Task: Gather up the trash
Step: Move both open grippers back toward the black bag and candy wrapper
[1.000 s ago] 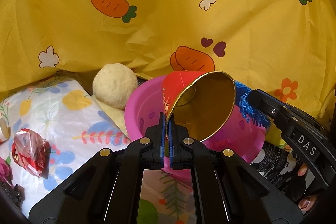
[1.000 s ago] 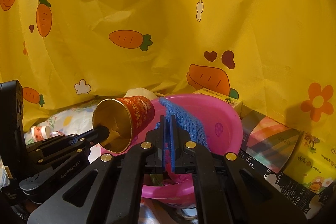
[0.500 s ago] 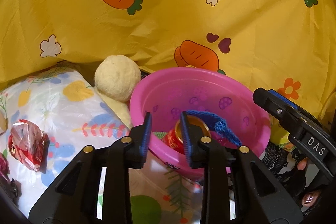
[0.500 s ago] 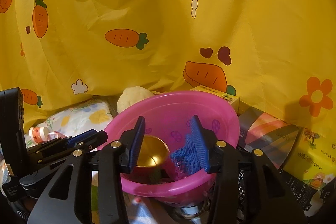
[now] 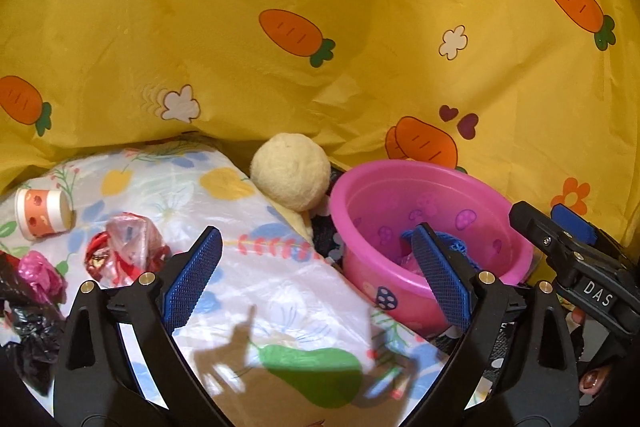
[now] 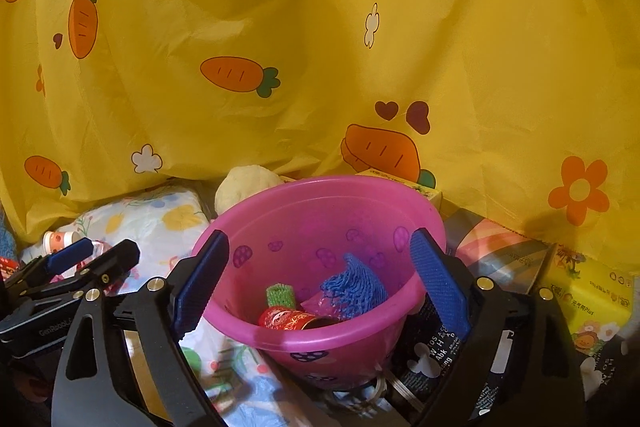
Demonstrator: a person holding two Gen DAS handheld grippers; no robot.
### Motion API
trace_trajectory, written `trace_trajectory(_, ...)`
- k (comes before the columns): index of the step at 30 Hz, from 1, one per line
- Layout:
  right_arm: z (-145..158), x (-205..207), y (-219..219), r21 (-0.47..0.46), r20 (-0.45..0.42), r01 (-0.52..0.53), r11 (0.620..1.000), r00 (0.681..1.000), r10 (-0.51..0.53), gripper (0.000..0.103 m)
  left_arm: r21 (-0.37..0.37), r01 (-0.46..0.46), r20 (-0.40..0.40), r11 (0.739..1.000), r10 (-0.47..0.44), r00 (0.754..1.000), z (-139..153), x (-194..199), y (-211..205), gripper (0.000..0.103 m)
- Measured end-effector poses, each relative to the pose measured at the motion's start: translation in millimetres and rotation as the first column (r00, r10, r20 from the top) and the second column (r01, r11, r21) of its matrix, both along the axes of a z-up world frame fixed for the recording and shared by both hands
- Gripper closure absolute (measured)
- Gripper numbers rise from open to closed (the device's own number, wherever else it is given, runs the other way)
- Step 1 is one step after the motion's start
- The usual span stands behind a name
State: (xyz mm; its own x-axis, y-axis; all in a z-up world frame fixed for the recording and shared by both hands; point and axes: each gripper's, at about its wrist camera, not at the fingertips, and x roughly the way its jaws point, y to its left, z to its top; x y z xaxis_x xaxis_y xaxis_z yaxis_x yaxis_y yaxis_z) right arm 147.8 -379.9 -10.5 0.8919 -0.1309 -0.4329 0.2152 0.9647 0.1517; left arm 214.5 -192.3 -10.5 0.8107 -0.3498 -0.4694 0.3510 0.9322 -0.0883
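A pink plastic bowl (image 6: 332, 203) holds a red paper cup (image 6: 286, 319) on its side, a blue net (image 6: 352, 287) and a green scrap (image 6: 280, 294). My right gripper (image 6: 320, 279) hangs just in front of the bowl, its jaws opening wide with nothing pressed between the pads. My left gripper (image 5: 316, 279) is left of the bowl (image 5: 400, 183) over the floral sheet, jaws opening too and empty. On that sheet lie a crumpled red-and-clear wrapper (image 5: 124, 251), a small orange-and-white cup (image 5: 40, 213) and a pink crumpled piece (image 5: 38, 271).
A yellow carrot-print cloth (image 5: 280, 27) hangs behind everything. A cream fuzzy ball (image 5: 290, 171) rests against the bowl's left side. A black bag (image 5: 28, 331) lies at the far left. Boxes and a yellow tissue pack (image 6: 588, 299) crowd the right. A person's fingertips (image 5: 592, 381) show at lower right.
Both grippers went from shut to wide open. The red cup and the blue net dropped into the pink bowl. My left gripper swung left, bringing the wrapper and small cup into view.
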Motion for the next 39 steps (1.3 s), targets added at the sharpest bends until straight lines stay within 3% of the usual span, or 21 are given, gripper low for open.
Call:
trace_trajectory(3, -2.4, -2.4, 6.6, -0.002, -0.005, 0.008, 1.000, 1.000, -0.008, 0.006, 0.023, -0.032, 0.031, 0.999, 0.031, 0.999, 3.8, -11.6, 9.2, 0.007)
trace_trajectory(25, -1.4, -37.3, 71.2, 0.001, -0.037, -0.073, 0.997, 0.997, 0.073, 0.006, 0.055, -0.189, 0.112, 0.980, 0.182, 0.977, 14.1, -82.0, 87.6, 0.007)
trace_trajectory(39, -9.5, -37.9, 142.9, -0.002, -0.037, -0.217, 0.976, 0.976, 0.217, 0.006, 0.071, -0.365, 0.085, 0.928, 0.359, 0.929, -6.3, -95.2, 180.6, 0.007)
